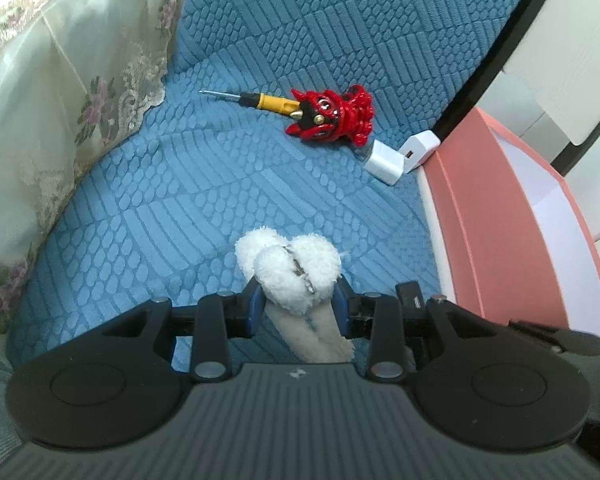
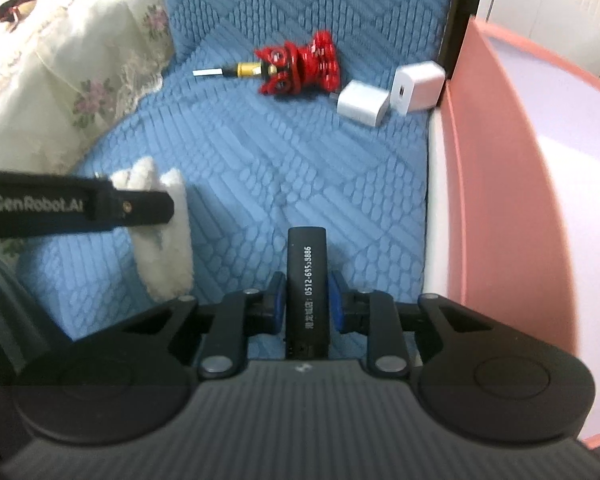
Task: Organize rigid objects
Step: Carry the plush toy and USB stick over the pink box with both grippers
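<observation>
The left gripper is held low, its blue-padded fingers closed on a white fluffy item. The right gripper is held alongside, its fingers clamped on a black stick-shaped device. The left gripper is seen from the right wrist view at the left edge.

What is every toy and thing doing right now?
Left tool: shut on fluffy white plush toy.
Right tool: shut on black printed stick.
Red lion figurine: lying on blue quilted cover.
Yellow-handled screwdriver: lying flat.
Two white charger cubes: touching, beside pink box.
</observation>
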Available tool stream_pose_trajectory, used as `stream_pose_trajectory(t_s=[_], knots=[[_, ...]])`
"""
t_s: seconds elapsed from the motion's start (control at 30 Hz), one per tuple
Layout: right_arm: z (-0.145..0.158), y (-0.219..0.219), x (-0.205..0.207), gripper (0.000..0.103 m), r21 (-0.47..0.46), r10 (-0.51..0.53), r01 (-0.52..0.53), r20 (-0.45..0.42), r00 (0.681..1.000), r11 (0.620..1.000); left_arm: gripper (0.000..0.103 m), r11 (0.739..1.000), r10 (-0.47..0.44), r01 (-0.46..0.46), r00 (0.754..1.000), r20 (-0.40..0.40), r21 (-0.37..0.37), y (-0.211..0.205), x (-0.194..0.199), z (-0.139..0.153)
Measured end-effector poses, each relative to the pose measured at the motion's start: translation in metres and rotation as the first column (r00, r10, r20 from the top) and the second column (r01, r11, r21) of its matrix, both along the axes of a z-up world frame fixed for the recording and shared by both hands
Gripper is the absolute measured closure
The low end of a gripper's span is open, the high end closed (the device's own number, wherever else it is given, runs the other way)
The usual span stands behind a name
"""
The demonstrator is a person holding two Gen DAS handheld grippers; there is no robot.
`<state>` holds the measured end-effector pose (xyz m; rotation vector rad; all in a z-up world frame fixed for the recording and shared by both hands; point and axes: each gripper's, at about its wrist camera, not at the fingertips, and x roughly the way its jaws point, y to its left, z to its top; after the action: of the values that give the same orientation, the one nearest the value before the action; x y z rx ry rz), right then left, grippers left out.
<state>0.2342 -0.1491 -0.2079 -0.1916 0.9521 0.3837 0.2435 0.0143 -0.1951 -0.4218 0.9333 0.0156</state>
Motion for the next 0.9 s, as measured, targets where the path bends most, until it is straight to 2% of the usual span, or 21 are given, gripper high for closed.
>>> stream_pose_trajectory(t_s=[0.33, 0.73, 0.9], knots=[[0.038, -0.01, -0.01, 0.077, 0.036, -0.021, 0.02, 0.043, 0.999, 0.999, 0.062, 1.0, -0.022, 0.023, 0.999, 0.046, -0.007, -0.01, -0.015, 0.028], [0.122, -0.032, -0.027, 0.077, 0.121, -0.066, 0.044, 0.182, 0.981, 0.992, 0.062, 0.998, -0.062, 0.066, 0.984, 0.165, -0.021, -0.026, -0.037, 0.095], [0.146, -0.044, -0.037, 0.077, 0.145, -0.083, 0.052, 0.218, 0.972, 0.988, 0.062, 0.996, -0.087, 0.09, 0.976, 0.201, -0.007, -0.038, -0.045, 0.117]])
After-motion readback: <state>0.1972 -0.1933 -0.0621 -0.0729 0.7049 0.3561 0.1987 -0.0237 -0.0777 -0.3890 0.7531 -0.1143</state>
